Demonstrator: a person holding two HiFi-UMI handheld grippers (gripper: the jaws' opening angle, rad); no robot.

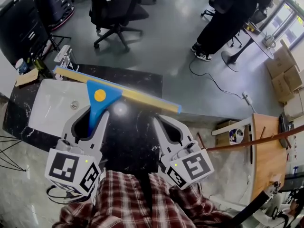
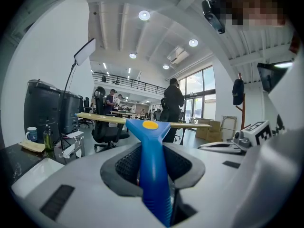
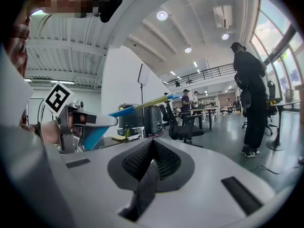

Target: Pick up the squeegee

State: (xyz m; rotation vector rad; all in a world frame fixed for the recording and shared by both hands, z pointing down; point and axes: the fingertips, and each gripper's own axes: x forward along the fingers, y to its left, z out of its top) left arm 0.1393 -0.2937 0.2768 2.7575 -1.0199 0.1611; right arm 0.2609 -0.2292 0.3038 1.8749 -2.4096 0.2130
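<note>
Over the counter [image 1: 142, 82], left tool [image 1: 95, 115] near-level

left tongs [image 1: 97, 117] clamp blue squeegee [image 1: 100, 97] above counter [image 1: 137, 80]; right tongs [image 1: 161, 123] empty.

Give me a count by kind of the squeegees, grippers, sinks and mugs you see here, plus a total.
squeegee: 1
grippers: 2 (left gripper, right gripper)
sink: 1
mug: 1
Total: 5
</note>
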